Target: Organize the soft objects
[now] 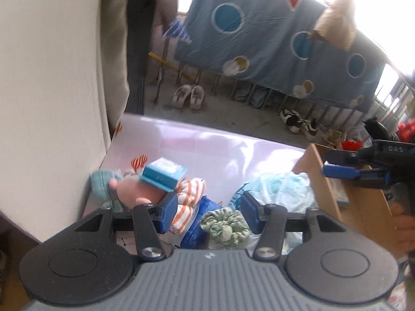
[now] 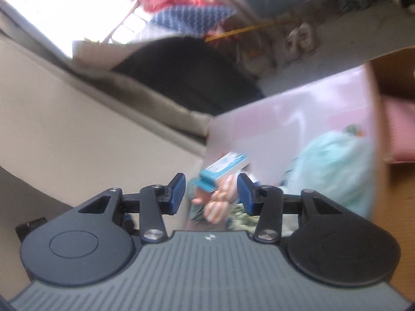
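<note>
Many soft things still lie in a heap on the pink table [image 1: 207, 140]: a pink doll [image 1: 135, 189], a striped cloth [image 1: 190, 194], a green scrunchie [image 1: 225, 226] and a pale blue bundle [image 1: 282, 189]. Both tools, left tool [image 1: 209, 211] and right tool [image 2: 211, 194], are partly open and hold nothing. A cardboard box [image 1: 363, 202] waits beside them. Most sorting looks left to do.

We see a cream wall [image 1: 52, 90] at left, grey concrete floor [image 1: 228, 114] behind, a blue sheet [image 1: 272, 39] with circles hanging over railings, shoes [image 1: 188, 96] beneath, and bright, overexposed daylight from the window [image 2: 64, 7].
</note>
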`<state>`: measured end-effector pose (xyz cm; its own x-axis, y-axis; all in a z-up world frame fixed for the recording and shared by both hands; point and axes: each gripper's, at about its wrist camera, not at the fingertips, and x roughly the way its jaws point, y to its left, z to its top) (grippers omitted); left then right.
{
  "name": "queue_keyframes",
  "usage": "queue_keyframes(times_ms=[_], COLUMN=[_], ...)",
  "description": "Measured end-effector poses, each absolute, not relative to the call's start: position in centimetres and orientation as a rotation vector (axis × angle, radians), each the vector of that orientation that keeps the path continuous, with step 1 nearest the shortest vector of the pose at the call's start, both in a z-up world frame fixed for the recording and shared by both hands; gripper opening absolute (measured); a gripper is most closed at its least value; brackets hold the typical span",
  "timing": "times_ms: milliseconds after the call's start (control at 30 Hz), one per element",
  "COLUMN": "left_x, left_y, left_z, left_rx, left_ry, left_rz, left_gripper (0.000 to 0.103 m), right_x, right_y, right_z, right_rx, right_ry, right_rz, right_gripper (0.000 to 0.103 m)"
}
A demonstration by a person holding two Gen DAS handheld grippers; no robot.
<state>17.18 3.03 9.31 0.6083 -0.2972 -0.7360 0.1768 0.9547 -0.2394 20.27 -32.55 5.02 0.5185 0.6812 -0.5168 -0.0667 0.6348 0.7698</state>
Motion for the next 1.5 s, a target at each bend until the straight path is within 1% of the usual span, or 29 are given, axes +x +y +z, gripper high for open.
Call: queue_keyframes(times_ms=[200, 433, 533, 667, 867, 1067, 1167, 1267, 1500], left_x=[22.7, 31.8, 35.2, 37.6, 38.5, 38.2, 37.9, 37.5, 35.1], left_y=[3.5, 2.7, 3.1, 3.2, 3.0, 2.8, 2.7, 2.9, 2.4], left_z=[5.2, -0.2, -2.3, -4.5, -6.3, -6.3, -5.5, -4.3, 0.4], left_rx=[-0.22, -0.135, -0.114, -0.08, -0.074, -0.097, -0.082, -0.089, -0.121], left_ry=[0.925, 1.036, 1.087, 1.153, 1.236, 1.259, 1.242, 1.227, 1.162], left_rz=[-0.177, -0.084, -0.05, -0.039, -0.052, -0.052, -0.043, -0.045, -0.067], left_gripper=[0.053, 0.054, 0.057, 0.057, 0.056, 0.046, 0.042, 0.038, 0.033], right_x=[27.4, 35.4, 37.4, 38.9, 39.5, 39.4, 39.2, 39.0, 38.1], right_y=[-26.3, -23.1, -22.2, -21.4, -20.5, -19.3, -19.5, -19.6, -20.8], right_z=[-1.5, -10.6, -13.0, -14.7, -16.3, -17.2, -16.8, -16.1, -11.7], right_rx=[0.899, 1.084, 1.117, 1.129, 1.141, 1.131, 1.115, 1.121, 1.134], right_ry=[1.08, 1.221, 1.255, 1.283, 1.332, 1.351, 1.34, 1.318, 1.23], right_rz=[0.471, 0.332, 0.305, 0.304, 0.335, 0.355, 0.357, 0.37, 0.409], right_gripper=[0.045, 0.045, 0.046, 0.045, 0.045, 0.04, 0.034, 0.031, 0.029])
